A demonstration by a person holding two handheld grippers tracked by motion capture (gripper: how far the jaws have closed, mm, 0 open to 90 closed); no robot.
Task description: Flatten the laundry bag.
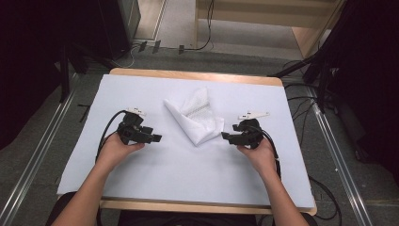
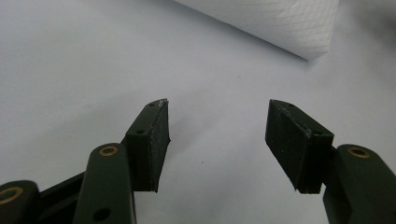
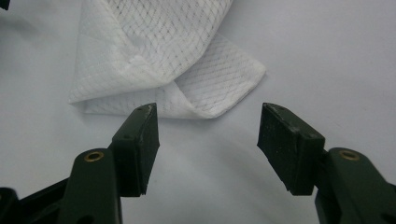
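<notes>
Cloth [image 1: 195, 116], high view: folded white mesh, lying mid-desk [image 1: 141, 179] between your two tools, its long axis running from the far-left corner down to the near-right corner. That near end lies just beside your right tool [image 1: 225, 136]; your left tool [image 1: 157, 138] sits farther from any edge. Both tools point inward at the cloth, apart from it.

Left tool view: jaws stand wide with nothing between them; a cloth [image 2: 280, 23] edge crosses the upper right, well ahead of the tool [image 2: 217, 140].

Right tool view: jaws stand wide and empty; the cloth's [image 3: 173, 60] folded corner lies just ahead of the tool [image 3: 208, 140], slightly left of centre. Judged from this, your right tool has the shorter reach.
</notes>
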